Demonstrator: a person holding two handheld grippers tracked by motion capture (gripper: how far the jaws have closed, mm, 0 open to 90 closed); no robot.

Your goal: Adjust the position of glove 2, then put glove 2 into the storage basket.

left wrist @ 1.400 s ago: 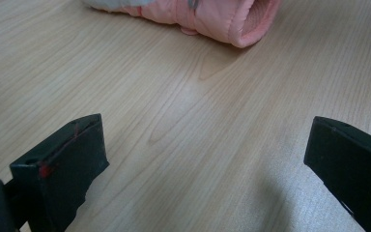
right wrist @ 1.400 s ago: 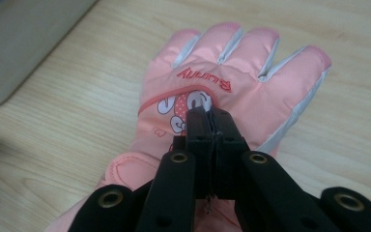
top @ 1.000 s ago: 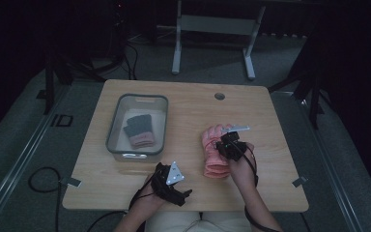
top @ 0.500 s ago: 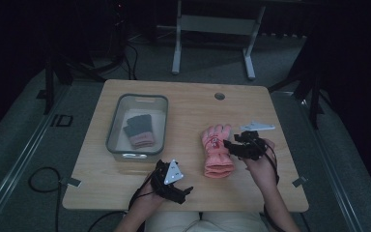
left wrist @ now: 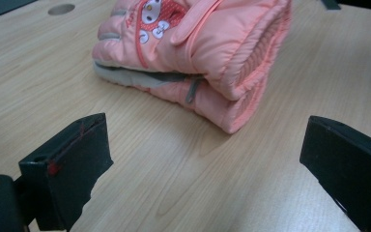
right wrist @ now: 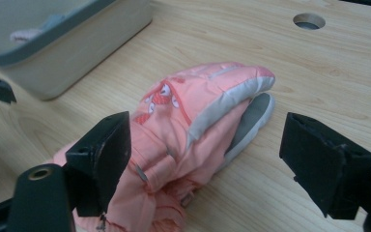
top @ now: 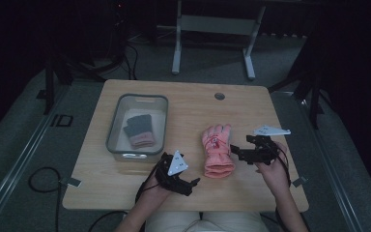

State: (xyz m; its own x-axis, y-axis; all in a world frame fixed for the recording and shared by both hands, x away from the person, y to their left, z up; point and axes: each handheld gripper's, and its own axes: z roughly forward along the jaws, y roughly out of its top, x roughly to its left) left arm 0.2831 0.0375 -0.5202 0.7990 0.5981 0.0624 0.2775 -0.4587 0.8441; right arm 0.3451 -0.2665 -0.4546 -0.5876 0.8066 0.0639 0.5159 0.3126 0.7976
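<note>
A pair of pink padded gloves point(top: 217, 151) lies stacked in the middle of the wooden table point(top: 188, 104), fingers pointing away from me. The top glove point(left wrist: 198, 48) has a cartoon patch, and a grey palm edge shows on the gloves point(right wrist: 198, 106). My right gripper point(top: 237, 151) stands open just right of the gloves, its jaws aimed at them; in the right gripper view the gripper point(right wrist: 207, 145) has its jaws spread either side of the gloves without touching. My left gripper point(top: 189, 184) rests open near the front edge, short of the cuffs, and the left gripper point(left wrist: 198, 164) holds nothing.
A grey plastic bin point(top: 113, 126) stands at the left of the table with a grey and pink glove point(top: 137, 130) inside; the bin point(right wrist: 77, 43) lies beyond the pink gloves. A round cable hole point(top: 219, 95) sits near the far edge. A metal frame point(top: 212, 29) stands behind.
My right gripper has drawn back to the right, from over the pink gloves to just beside them. The gloves and my left gripper have stayed where they were.
</note>
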